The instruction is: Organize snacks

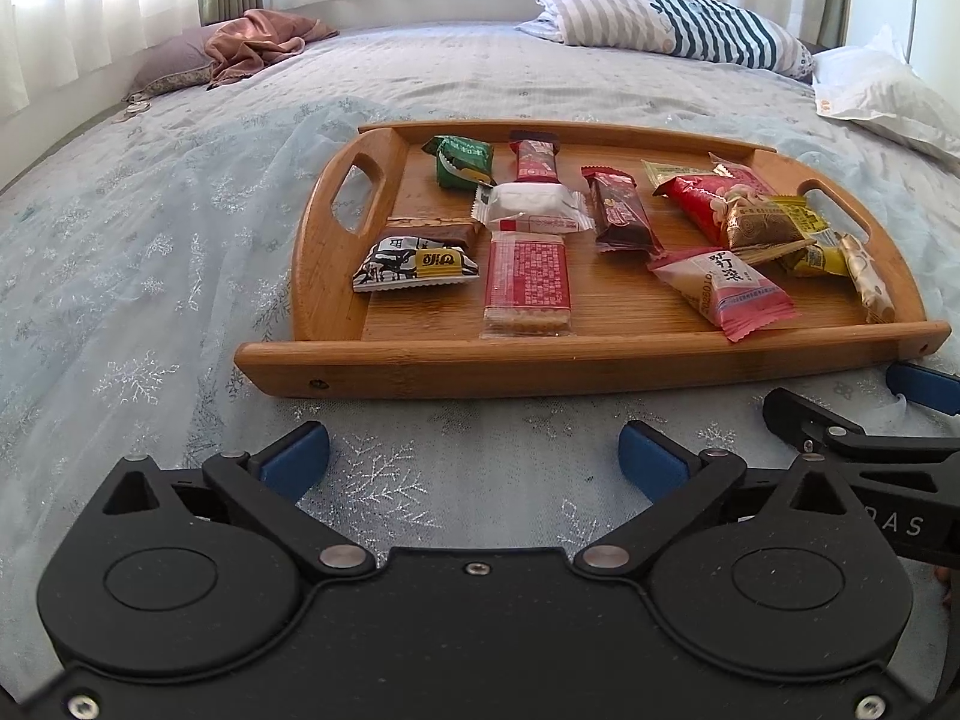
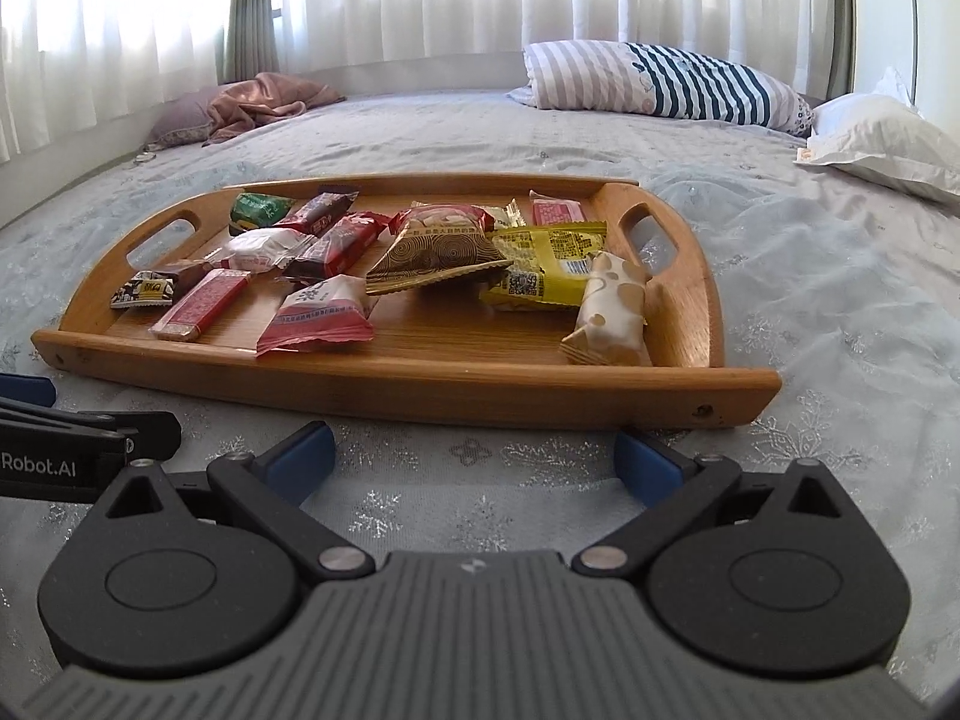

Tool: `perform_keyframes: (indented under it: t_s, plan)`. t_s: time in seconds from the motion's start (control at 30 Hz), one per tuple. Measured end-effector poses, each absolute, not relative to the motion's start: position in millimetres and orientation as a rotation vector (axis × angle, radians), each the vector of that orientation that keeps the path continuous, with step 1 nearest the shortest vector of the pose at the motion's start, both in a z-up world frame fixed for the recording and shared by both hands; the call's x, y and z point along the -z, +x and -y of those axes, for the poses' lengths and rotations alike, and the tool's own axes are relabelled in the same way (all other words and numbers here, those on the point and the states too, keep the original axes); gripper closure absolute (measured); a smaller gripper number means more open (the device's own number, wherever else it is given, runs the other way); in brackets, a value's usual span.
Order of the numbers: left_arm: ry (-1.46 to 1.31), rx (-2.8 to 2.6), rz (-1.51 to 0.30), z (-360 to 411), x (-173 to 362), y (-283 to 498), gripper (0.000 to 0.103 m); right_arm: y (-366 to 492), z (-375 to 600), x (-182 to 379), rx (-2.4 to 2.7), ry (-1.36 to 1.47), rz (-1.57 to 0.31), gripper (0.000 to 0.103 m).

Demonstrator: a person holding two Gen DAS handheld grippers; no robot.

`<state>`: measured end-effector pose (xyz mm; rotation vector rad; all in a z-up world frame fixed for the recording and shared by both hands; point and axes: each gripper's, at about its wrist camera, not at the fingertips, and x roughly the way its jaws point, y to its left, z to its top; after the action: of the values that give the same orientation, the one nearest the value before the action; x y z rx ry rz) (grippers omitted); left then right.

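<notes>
A wooden tray (image 1: pixel 570 369) (image 2: pixel 420 396) with two cut-out handles lies on the bed, holding several wrapped snacks. Among them are a red cracker pack (image 1: pixel 527 279) (image 2: pixel 201 303), a pink packet (image 1: pixel 723 288) (image 2: pixel 321 318), a green packet (image 1: pixel 462 159), a white packet (image 1: pixel 528 207), a yellow packet (image 2: pixel 546 270) and a gold-spotted wafer (image 2: pixel 612 309). My left gripper (image 1: pixel 474 450) hovers over the bedspread just short of the tray's near rim, open and empty. My right gripper (image 2: pixel 474 453) stands open and empty beside it, near the tray's right front corner.
The bed has a pale blue snowflake bedspread (image 1: pixel 150 300). A striped pillow (image 1: pixel 672 21), a white pillow (image 1: pixel 882 90) and a crumpled pink cloth (image 1: pixel 264 39) lie at the far side, with curtains behind. Each gripper shows at the edge of the other's view.
</notes>
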<state>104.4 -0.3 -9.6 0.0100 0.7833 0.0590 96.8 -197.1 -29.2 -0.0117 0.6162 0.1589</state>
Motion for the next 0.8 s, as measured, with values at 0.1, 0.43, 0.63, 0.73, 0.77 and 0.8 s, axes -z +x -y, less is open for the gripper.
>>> perform_keyframes:
  t_s: [0.1,0.43,0.63,0.73,0.77,0.8]
  plan:
    - [0.003,-0.06,-0.788,0,10,105,0.0,94,197,30,-0.159,-0.015,-0.605,0.0]
    - [0.007,-0.058,-0.789,0,10,106,0.0,92,200,28,-0.165,-0.006,-0.605,0.0]
    - [0.01,-0.061,-0.793,-2,9,117,0.0,105,201,26,-0.173,0.007,-0.652,0.0]
    - [-0.001,-0.074,-0.804,-4,9,125,0.0,112,202,25,-0.168,0.021,-0.67,0.0]
    - [-0.006,-0.079,-0.808,-4,9,128,0.0,115,202,25,-0.162,0.03,-0.677,0.0]
    - [-0.002,-0.081,-0.811,-3,9,131,0.0,119,202,25,-0.154,0.04,-0.684,0.0]
